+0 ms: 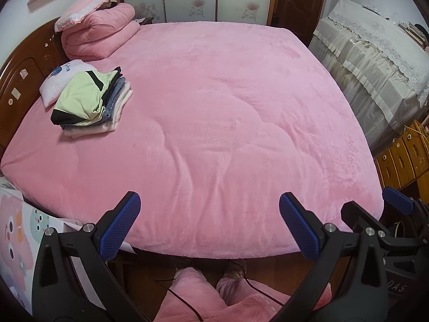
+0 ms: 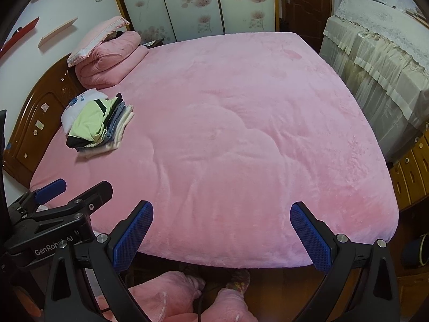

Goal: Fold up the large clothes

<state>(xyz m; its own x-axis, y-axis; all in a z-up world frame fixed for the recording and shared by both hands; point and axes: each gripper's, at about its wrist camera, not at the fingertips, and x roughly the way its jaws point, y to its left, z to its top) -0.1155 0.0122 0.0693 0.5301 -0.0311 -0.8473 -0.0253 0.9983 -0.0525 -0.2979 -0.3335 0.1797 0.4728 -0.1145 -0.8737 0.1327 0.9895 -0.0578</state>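
Observation:
A stack of folded clothes [image 1: 91, 104] [image 2: 100, 128], pale green on top with black trim, lies on the left side of the pink bed [image 1: 228, 107] [image 2: 241, 134]. My left gripper [image 1: 210, 216] hangs over the bed's near edge, open, with nothing between its blue pads. My right gripper [image 2: 221, 226] is beside it on the right, also open and empty. Each gripper shows at the edge of the other's view: the right gripper [image 1: 396, 205] and the left gripper [image 2: 51, 190]. Both are far from the stack.
A rolled pink quilt and pillow [image 1: 96, 29] sit at the headboard, with a white pillow [image 1: 61, 77] behind the stack. A lace-covered cabinet [image 1: 375, 61] stands right of the bed. A person's pink-clad legs [image 1: 203, 295] are below the bed's edge. Wooden drawers [image 1: 402, 161] stand at the right.

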